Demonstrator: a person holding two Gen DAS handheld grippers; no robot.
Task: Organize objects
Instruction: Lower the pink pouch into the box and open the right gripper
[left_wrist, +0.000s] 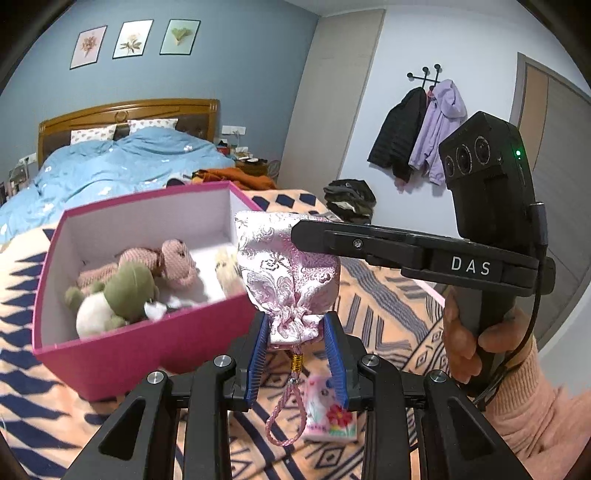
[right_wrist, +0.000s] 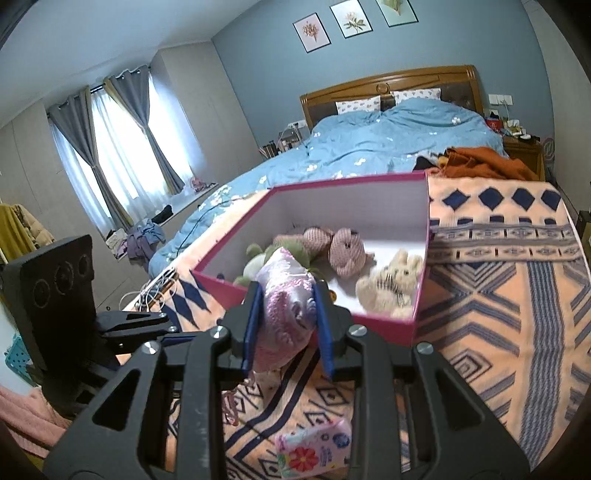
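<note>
A pink brocade drawstring pouch (left_wrist: 286, 273) hangs in the air beside the pink box (left_wrist: 147, 347). My left gripper (left_wrist: 295, 332) is shut on its gathered neck; its cord loop (left_wrist: 286, 417) dangles below. My right gripper (right_wrist: 286, 295) is shut on the pouch's other end (right_wrist: 284, 310) and reaches in from the right in the left wrist view (left_wrist: 306, 232). The box (right_wrist: 417, 314) holds a pink knitted bear (right_wrist: 343, 247), a green and white plush (left_wrist: 118, 295) and a cream bunny (right_wrist: 391, 284). A small flowered packet (left_wrist: 330, 413) lies on the blanket below.
The box stands on an orange and navy patterned blanket (right_wrist: 498, 295) at the foot of a bed with a blue duvet (right_wrist: 388, 136). Orange clothes (right_wrist: 476, 158) lie behind the box. Coats (left_wrist: 421, 133) hang on the wall.
</note>
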